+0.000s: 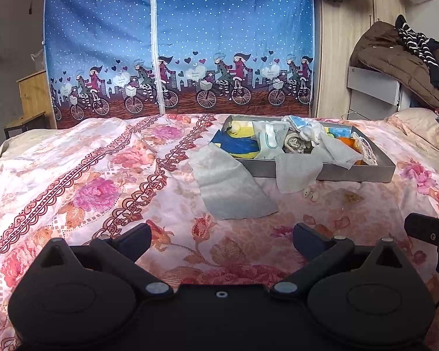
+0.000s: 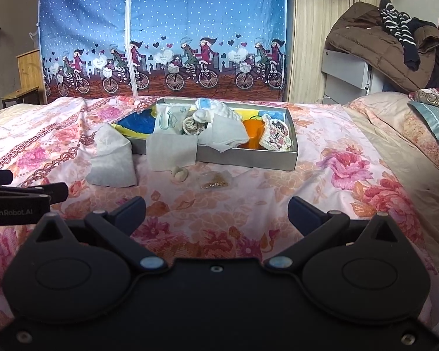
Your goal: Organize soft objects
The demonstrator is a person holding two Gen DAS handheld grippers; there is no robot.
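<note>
A shallow grey box (image 1: pixel 330 172) (image 2: pixel 248 158) sits on the floral bedspread, filled with soft items: blue-yellow cloth (image 1: pixel 237 144), white cloths, an orange piece (image 2: pixel 253 133) and a patterned pad (image 2: pixel 276 136). One grey cloth (image 1: pixel 231 188) (image 2: pixel 111 161) lies on the bed at the box's left corner. Another white cloth (image 1: pixel 298 172) (image 2: pixel 171 152) hangs over the box's front wall. My left gripper (image 1: pixel 222 235) is open and empty, short of the grey cloth. My right gripper (image 2: pixel 216 209) is open and empty, short of the box.
A small white toy (image 2: pixel 180 173) and a clear packet (image 2: pixel 213 182) lie on the bed before the box. A blue fabric wardrobe (image 1: pixel 178 44) stands behind the bed. A brown coat (image 2: pixel 374 44) lies on a cabinet at right. A pillow (image 2: pixel 436 125) is at right.
</note>
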